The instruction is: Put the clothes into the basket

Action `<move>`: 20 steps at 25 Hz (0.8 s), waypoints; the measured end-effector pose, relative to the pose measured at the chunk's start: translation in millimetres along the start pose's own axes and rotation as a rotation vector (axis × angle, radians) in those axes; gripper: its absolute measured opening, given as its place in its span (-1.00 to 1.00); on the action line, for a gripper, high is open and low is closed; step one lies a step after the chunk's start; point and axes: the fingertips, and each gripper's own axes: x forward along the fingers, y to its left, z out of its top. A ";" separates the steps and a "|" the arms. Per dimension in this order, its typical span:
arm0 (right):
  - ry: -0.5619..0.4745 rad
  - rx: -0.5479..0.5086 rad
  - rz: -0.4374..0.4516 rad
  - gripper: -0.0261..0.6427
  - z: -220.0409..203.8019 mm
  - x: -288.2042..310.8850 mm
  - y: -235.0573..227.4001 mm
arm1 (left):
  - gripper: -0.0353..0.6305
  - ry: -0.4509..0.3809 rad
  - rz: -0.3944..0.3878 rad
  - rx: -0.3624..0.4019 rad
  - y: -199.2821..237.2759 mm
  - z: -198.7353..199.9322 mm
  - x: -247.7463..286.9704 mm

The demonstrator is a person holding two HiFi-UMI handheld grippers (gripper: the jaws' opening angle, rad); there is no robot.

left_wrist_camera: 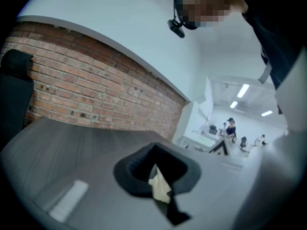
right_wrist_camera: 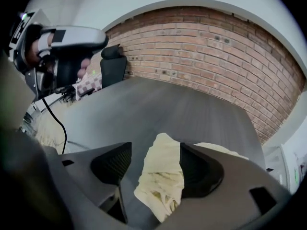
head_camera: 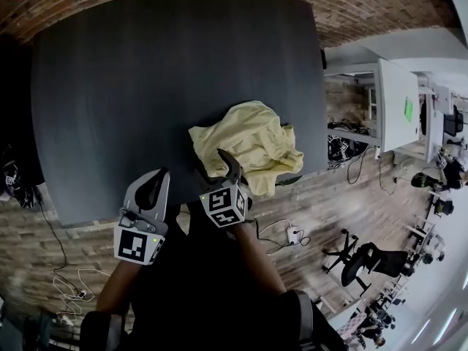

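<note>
R gripper (head_camera: 217, 168) was held wide open over the yellow cloth (head_camera: 248, 141) — cloth seen between the jaws, not pinched. Cloth was heaped at the counter's (head_camera: 146, 86) near right edge. L gripper (head_camera: 152, 185) was held apart, by the near edge — jaws together.

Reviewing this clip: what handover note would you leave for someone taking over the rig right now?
Left tongs: jaws together, no garment in them, held at the near edge of the dark grey table.
Right tongs: open, jaws either side of the crumpled pale yellow garment, not gripping it.
Garment: on the table, by the near corner on the person's right.
Basket: in none of the views.
Done: nothing shown in a basket.
Left: close on the garment, lift it, find the basket, drop it in.
</note>
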 end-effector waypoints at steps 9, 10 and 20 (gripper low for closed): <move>0.132 -0.062 0.003 -0.02 -36.9 47.7 -6.2 | -0.88 -0.007 0.026 -0.034 2.6 -8.1 9.4; 0.145 -0.057 0.009 -0.02 -40.5 50.9 -6.1 | -0.88 -0.002 0.030 -0.042 2.9 -9.3 9.8; 0.252 -0.061 0.028 -0.01 -67.1 77.8 -5.5 | -0.88 0.029 0.033 -0.056 3.1 -20.2 17.0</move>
